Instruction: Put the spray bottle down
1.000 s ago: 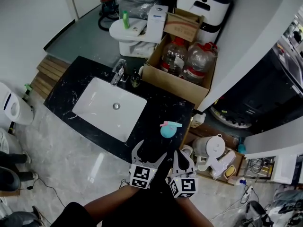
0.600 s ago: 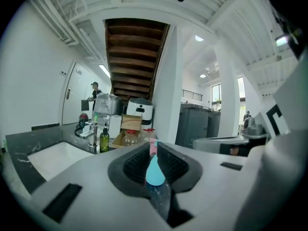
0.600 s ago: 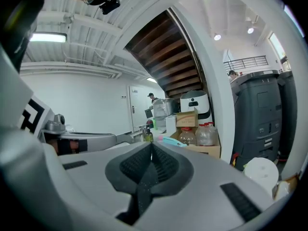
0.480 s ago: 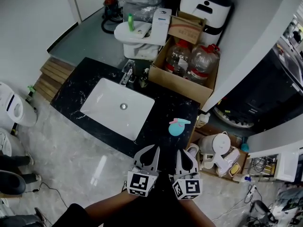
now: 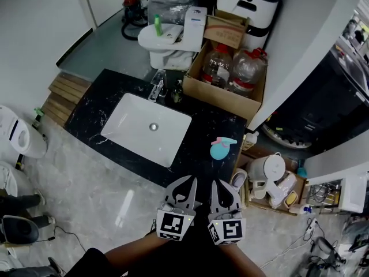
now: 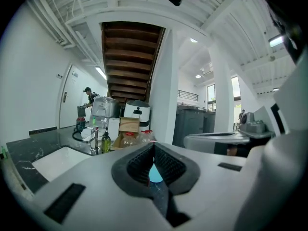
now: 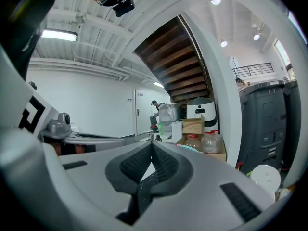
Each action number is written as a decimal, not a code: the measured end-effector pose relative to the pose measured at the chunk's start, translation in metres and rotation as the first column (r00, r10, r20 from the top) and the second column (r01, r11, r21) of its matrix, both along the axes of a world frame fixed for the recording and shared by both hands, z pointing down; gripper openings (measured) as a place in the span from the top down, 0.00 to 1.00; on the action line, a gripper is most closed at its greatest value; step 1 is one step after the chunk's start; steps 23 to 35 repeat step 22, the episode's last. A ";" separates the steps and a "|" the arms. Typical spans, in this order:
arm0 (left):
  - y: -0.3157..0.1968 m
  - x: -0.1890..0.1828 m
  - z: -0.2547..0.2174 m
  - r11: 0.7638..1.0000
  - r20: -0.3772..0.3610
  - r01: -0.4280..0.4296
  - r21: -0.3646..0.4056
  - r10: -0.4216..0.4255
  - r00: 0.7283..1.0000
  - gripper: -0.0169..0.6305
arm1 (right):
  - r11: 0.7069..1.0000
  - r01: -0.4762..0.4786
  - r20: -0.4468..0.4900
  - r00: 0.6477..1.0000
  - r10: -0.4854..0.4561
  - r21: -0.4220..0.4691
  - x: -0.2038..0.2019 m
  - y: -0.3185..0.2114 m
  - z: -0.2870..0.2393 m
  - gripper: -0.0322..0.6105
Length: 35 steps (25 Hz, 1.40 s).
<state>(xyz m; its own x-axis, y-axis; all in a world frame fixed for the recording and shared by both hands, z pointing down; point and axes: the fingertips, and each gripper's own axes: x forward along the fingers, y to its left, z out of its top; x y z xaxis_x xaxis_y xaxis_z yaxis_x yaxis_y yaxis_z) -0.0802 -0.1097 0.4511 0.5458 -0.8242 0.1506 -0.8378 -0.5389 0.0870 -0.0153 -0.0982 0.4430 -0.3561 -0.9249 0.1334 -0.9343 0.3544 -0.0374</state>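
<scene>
From the head view, the spray bottle (image 5: 222,147) is already down. It sits on the black counter (image 5: 199,123), just to the right of the white sink (image 5: 122,120). Nothing is touching it. The left claw (image 5: 186,183) and the right claw (image 5: 221,188) are side by side, near the front edge of the counter and apart from the bottle. So the job looks done, I think. All that is left is to keep the claws away from the bottle.

A cardboard box (image 5: 222,96) with two big water jugs (image 5: 218,65) stands at the back of the counter. A tap (image 5: 157,86) is behind the sink. A white kettle (image 5: 265,169) is on the floor to the right. None of these are in the way.

In the left gripper view, the left claw (image 6: 154,146) is squeezed tight with nothing in it. A bit of the blue bottle (image 6: 155,173) peeks out past the pads, farther off.

In the right gripper view, the right claw (image 7: 152,146) is squeezed tight too, and it holds nothing. The box (image 7: 195,125) and jugs show far ahead.
</scene>
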 end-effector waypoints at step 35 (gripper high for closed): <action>0.008 -0.004 -0.009 0.999 -0.006 -0.023 0.025 0.023 1.000 0.95 | 0.998 -0.016 -0.083 0.996 0.021 0.060 -0.015 0.005 -0.015 0.93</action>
